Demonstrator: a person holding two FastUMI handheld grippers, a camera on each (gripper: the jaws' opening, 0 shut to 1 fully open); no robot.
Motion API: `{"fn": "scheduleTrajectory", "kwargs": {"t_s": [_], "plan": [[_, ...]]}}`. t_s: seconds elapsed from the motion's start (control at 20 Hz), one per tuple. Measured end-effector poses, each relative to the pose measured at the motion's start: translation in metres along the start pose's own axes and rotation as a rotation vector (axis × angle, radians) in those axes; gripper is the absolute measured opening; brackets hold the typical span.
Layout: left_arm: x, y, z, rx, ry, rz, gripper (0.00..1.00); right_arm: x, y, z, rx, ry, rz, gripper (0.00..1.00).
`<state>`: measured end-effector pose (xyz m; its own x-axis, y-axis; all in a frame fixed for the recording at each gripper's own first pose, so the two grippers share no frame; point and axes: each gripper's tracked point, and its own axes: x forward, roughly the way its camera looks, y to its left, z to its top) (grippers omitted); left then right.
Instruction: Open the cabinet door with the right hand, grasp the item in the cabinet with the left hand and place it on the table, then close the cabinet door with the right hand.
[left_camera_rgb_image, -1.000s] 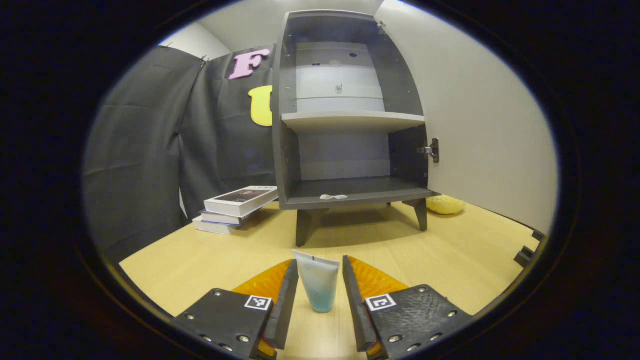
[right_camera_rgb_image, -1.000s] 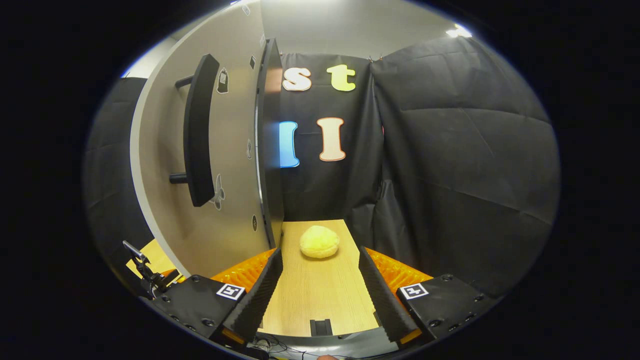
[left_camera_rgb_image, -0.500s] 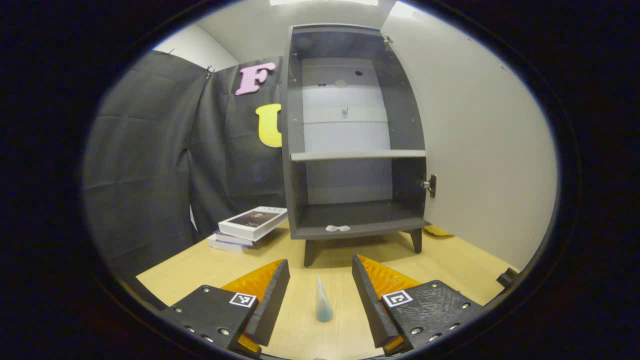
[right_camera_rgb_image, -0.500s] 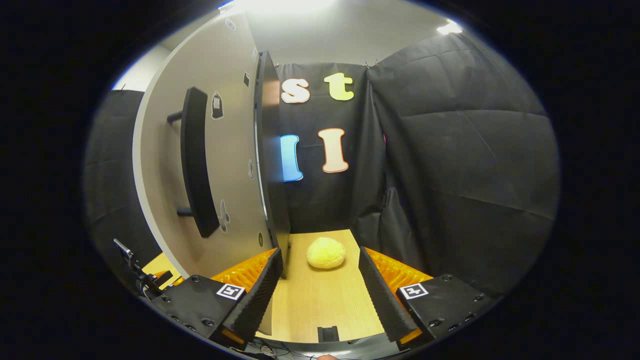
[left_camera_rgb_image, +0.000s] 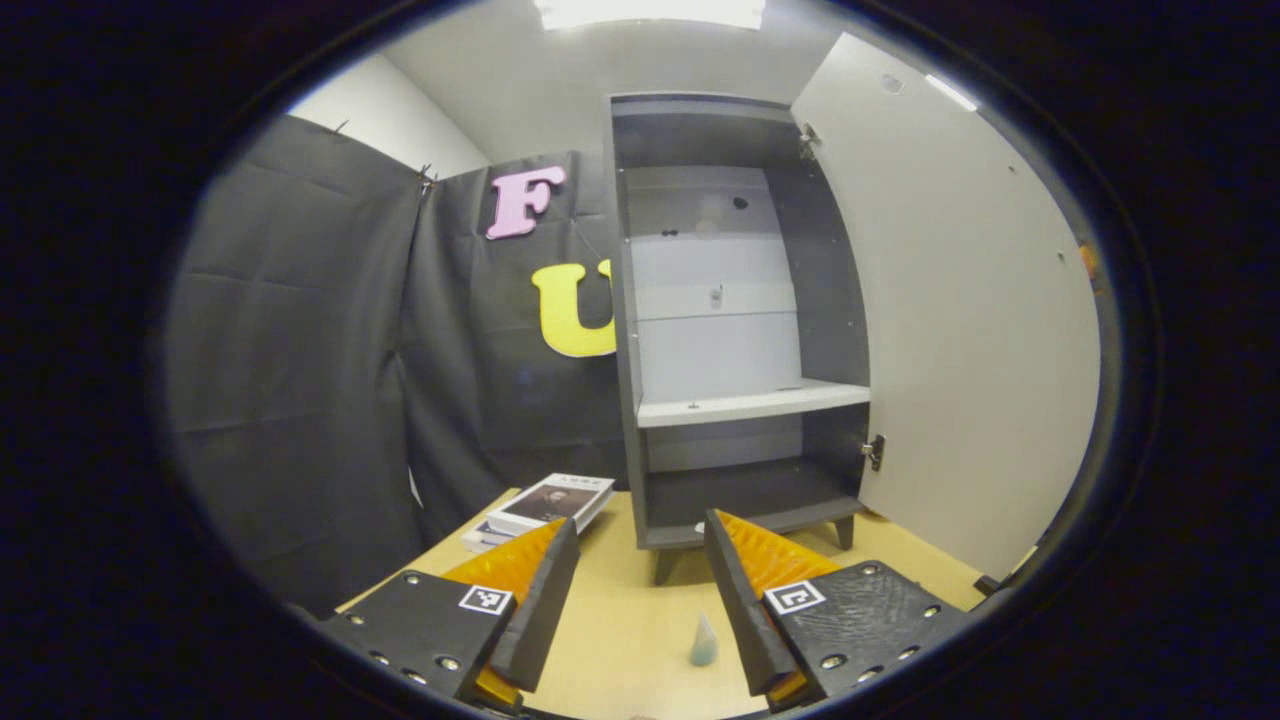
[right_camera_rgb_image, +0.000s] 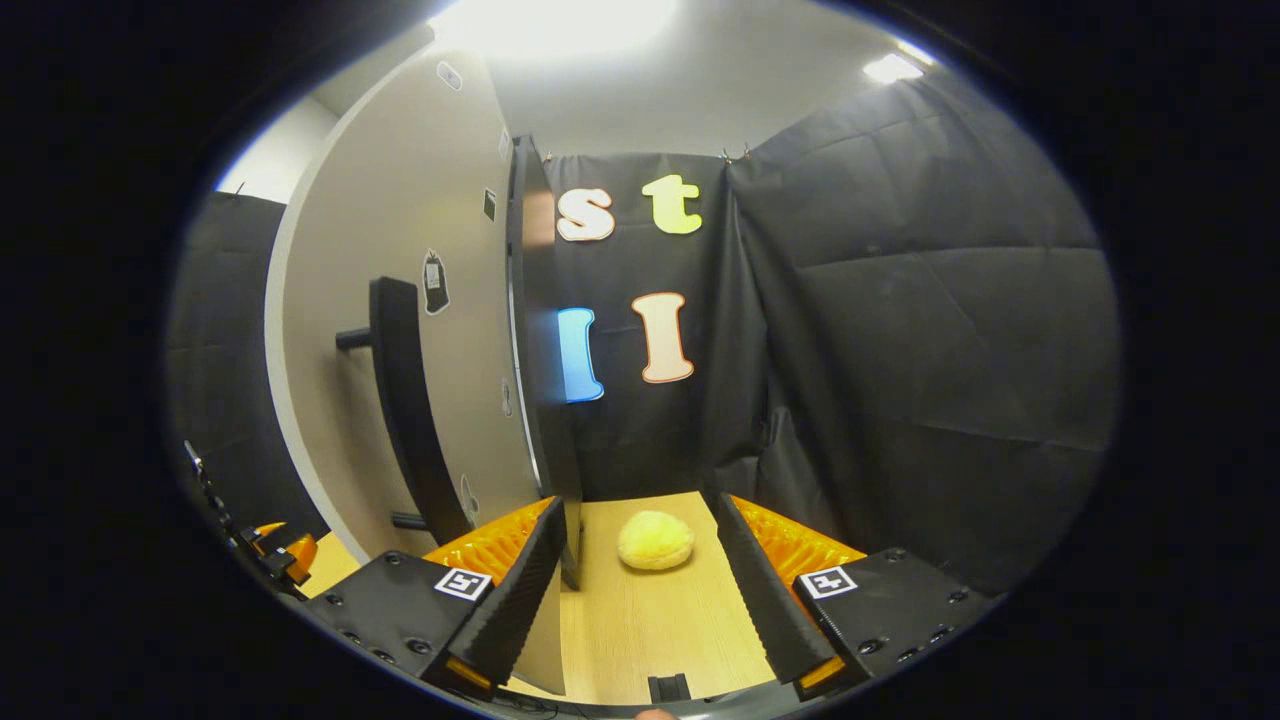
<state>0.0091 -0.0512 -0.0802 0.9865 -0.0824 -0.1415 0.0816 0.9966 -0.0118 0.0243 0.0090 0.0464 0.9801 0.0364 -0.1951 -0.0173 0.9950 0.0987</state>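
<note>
Left gripper view. Landmark: dark grey wooden cabinet on short legs (left_camera_rgb_image: 735, 330), standing on the pale wood-grain table (left_camera_rgb_image: 620, 640).
- Cabinet door, light grey flat panel (left_camera_rgb_image: 960, 320): swung wide open on the cabinet's right side, hinged at the right edge of the carcass.
- Cabinet interior: one pale shelf across the middle; nothing can be made out on the shelf or the dark floor below it.
- Small translucent tube with bluish contents (left_camera_rgb_image: 703, 641): standing upright on the table in front of the cabinet, well apart from it.
- Left gripper (left_camera_rgb_image: 640, 610): fingers spread wide, holding nothing; the tube sits between the fingertips, near the right-hand finger, touching neither.
- Stack of white-covered books (left_camera_rgb_image: 545, 503): on the table just left of the cabinet's base, the top one askew.

Right gripper view. Landmark: the same door, seen from its outer face (right_camera_rgb_image: 400, 330).
- Long black bar handle on two standoffs (right_camera_rgb_image: 405, 420): mounted upright on the door's outer face.
- Right gripper (right_camera_rgb_image: 640, 590): fingers spread wide, empty; the left-hand finger lies near the door's lower edge, contact unclear.
- Round fluffy yellow object (right_camera_rgb_image: 655, 541): on the table just right of the door's edge, beyond the fingertips.
</note>
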Motion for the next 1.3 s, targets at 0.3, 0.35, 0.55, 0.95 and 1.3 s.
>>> {"fn": "scheduleTrajectory", "kwargs": {"t_s": [0.3, 0.35, 0.55, 0.95, 1.3], "plan": [[0.005, 0.054, 0.018, -0.027, -0.050, -0.029, 0.76, -0.020, 0.013, 0.015, -0.056, -0.023, -0.099, 0.92], [0.007, 0.064, 0.015, -0.021, -0.048, -0.027, 0.76, -0.024, 0.014, 0.017, -0.053, -0.030, -0.121, 0.92], [0.010, 0.090, 0.003, -0.040, -0.038, -0.050, 0.76, -0.030, 0.017, 0.017, -0.062, -0.037, -0.211, 0.92], [0.010, 0.132, -0.001, -0.052, -0.049, -0.084, 0.76, -0.038, 0.046, 0.013, -0.052, -0.053, -0.265, 0.92], [0.009, 0.163, -0.015, -0.059, -0.029, -0.083, 0.76, -0.048, 0.086, 0.006, -0.050, -0.054, -0.225, 0.92]]}}
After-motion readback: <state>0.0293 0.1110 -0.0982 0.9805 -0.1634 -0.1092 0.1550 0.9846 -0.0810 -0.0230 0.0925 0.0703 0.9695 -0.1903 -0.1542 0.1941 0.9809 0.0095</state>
